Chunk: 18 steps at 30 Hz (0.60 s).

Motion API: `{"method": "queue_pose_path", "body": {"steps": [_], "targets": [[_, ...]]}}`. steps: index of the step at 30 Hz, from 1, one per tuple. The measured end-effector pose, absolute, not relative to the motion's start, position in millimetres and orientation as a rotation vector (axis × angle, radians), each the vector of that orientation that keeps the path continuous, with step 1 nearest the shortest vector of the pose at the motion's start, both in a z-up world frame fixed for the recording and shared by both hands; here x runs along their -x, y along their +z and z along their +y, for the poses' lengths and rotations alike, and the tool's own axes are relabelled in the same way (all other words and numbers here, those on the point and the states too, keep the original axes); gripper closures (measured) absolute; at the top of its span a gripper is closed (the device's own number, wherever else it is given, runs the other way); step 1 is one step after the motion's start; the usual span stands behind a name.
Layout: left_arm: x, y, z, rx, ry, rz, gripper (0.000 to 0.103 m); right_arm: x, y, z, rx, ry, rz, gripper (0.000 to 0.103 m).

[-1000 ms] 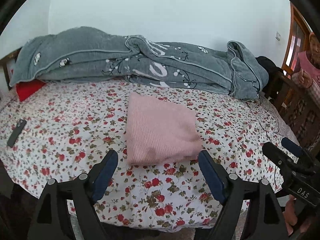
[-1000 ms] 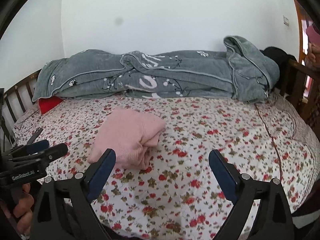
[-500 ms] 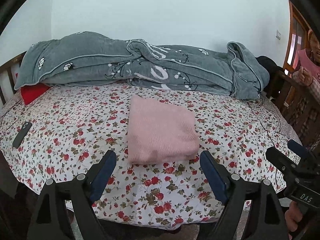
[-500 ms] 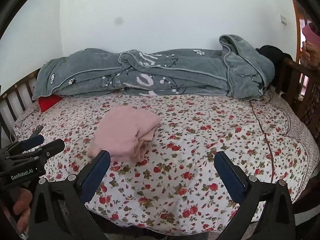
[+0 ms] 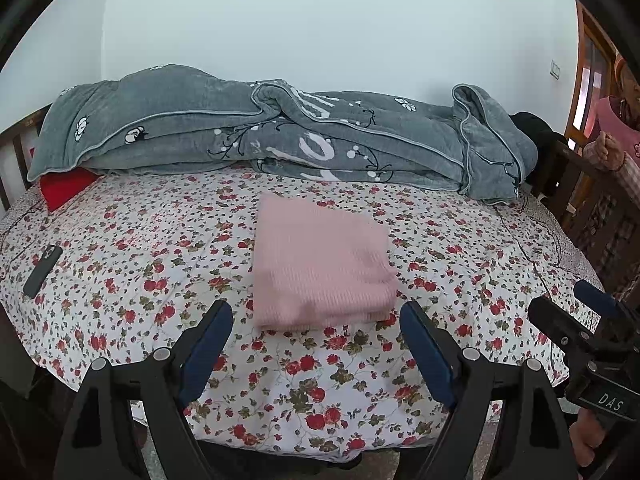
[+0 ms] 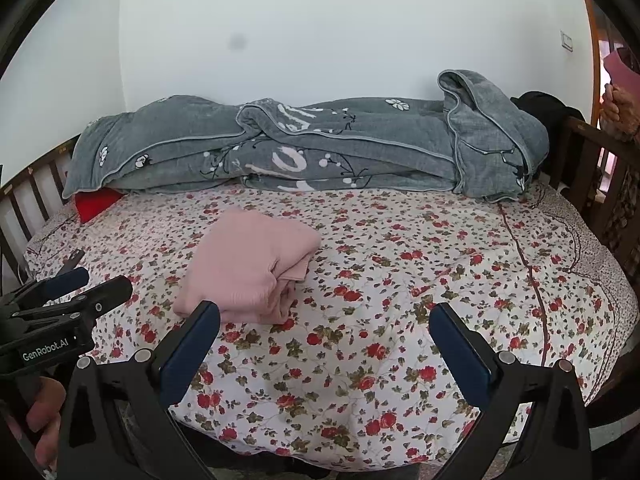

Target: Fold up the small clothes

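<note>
Both claws, the left claw (image 5: 316, 344) and the right claw (image 6: 324, 344), were wide apart and empty, because the pink top (image 5: 320, 264) lay folded on the bed (image 5: 160, 264).

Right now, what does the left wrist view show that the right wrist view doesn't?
Only the left wrist view: the whole dark phone near the bed's left edge, and the pink garment's smooth folded top.

Only the right wrist view: the garment's layered open edges on its right side, and more bare floral sheet beyond it.

Both: the folded garment lying free on the sheet, the grey blanket behind, and the left gripper and right gripper open, holding nothing.
</note>
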State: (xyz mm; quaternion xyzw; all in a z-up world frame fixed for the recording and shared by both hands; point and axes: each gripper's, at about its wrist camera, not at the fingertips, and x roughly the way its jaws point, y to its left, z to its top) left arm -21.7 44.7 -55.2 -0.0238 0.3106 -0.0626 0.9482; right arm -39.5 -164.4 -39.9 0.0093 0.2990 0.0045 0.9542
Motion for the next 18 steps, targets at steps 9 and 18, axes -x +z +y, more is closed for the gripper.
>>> {"method": "queue_pose_path", "body": {"steps": [9, 18], "targets": [[20.9, -54.8, 47.7, 0.052, -0.13, 0.63, 0.018, 41.6, -36.7, -163.9, -0.012, 0.003, 0.6, 0.001], [21.5, -54.2, 47.8, 0.054, -0.129, 0.628, 0.017, 42.1, -35.5, -163.8, -0.012, 0.003, 0.6, 0.001]]}}
